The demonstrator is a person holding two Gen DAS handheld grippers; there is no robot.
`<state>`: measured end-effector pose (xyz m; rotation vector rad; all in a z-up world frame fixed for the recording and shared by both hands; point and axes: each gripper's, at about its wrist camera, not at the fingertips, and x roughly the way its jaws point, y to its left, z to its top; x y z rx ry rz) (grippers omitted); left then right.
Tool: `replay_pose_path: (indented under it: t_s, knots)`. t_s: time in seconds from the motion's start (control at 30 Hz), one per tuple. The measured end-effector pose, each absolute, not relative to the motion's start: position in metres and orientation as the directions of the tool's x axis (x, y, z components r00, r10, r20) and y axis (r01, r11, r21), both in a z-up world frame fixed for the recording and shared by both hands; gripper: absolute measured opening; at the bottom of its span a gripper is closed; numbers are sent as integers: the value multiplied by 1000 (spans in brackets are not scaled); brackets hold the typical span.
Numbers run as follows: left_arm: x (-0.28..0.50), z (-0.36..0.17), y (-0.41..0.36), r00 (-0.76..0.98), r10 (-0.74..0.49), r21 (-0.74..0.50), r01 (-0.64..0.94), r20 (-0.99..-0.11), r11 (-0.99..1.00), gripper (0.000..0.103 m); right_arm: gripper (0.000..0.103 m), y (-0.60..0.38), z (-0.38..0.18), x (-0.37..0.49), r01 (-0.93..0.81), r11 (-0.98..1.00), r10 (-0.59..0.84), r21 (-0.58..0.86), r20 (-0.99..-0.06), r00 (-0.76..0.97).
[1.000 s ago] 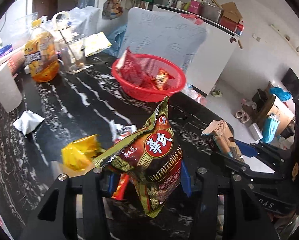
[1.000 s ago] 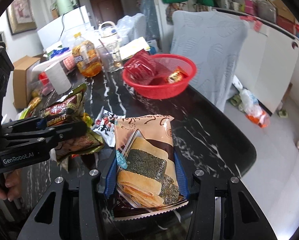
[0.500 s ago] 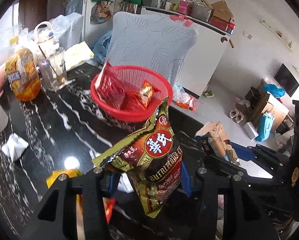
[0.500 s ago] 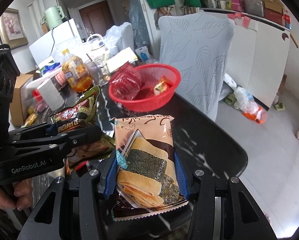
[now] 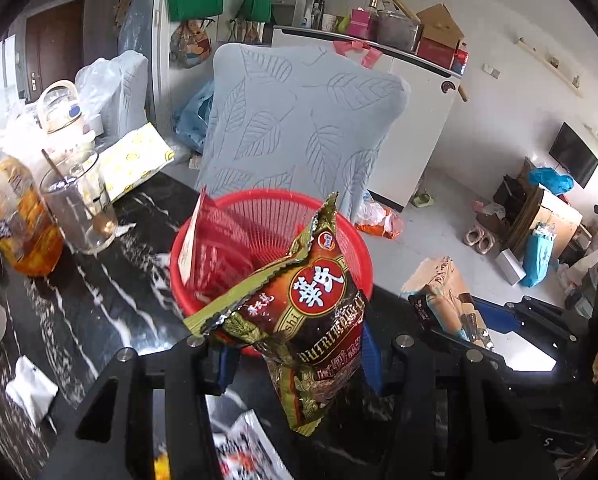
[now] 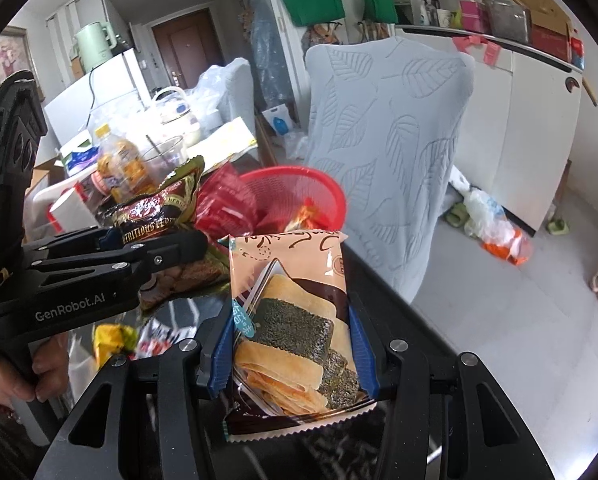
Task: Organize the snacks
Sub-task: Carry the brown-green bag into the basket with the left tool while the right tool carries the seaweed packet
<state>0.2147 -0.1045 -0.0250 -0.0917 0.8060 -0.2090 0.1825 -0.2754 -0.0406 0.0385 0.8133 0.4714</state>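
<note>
Both hands mid-carry: left tongs (image 5: 295,356) clamped on a brown-and-green foil cereal packet (image 5: 311,320), right tongs (image 6: 289,356) clamped on a peach plastic seaweed-cracker pack (image 6: 289,320), both held above the black marbled counter (image 5: 99,304) just short of the round red mesh plastic basket (image 5: 351,248). Basket already holds a red crinkly bag (image 5: 215,248) & a small orange packet (image 6: 305,216); a yellow wrapper (image 6: 113,340) & a red-white pack (image 6: 163,334) are left on the counter. Vs. a sec ago, basket looms much nearer in both views, grips unchanged.
</note>
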Motion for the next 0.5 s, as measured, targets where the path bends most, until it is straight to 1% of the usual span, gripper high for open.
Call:
replay_pose_path:
  t_s: [0.17, 0.27, 0.33, 0.4, 0.43, 0.47, 0.5]
  knots:
    - [233, -29, -106, 674, -225, -161, 157, -703, 974, 48, 49, -275, -40, 202, -394, 896, 418, 204, -686, 596]
    - [243, -35, -106, 668, -183, -136, 123, -722, 983, 49, 49, -274, -40, 213, -391, 900, 409, 195, -693, 594]
    - [250, -42, -104, 644, -159, -124, 100, -749, 987, 51, 49, -275, -41, 218, -386, 903, 400, 190, -698, 594]
    - [254, -47, -101, 626, -157, -134, 85, -764, 987, 57, 49, -275, -42, 221, -383, 905, 396, 187, -701, 593]
    - [254, -48, -100, 625, -160, -140, 82, -764, 987, 59, 49, -275, -43, 223, -384, 904, 397, 188, -702, 592]
    - [254, -49, -100, 624, -158, -140, 80, -765, 987, 63, 49, -275, -43, 224, -384, 904, 397, 188, -702, 591]
    - [254, -49, -101, 625, -153, -135, 76, -766, 988, 71, 49, -275, -44, 225, -384, 904, 398, 189, -703, 589]
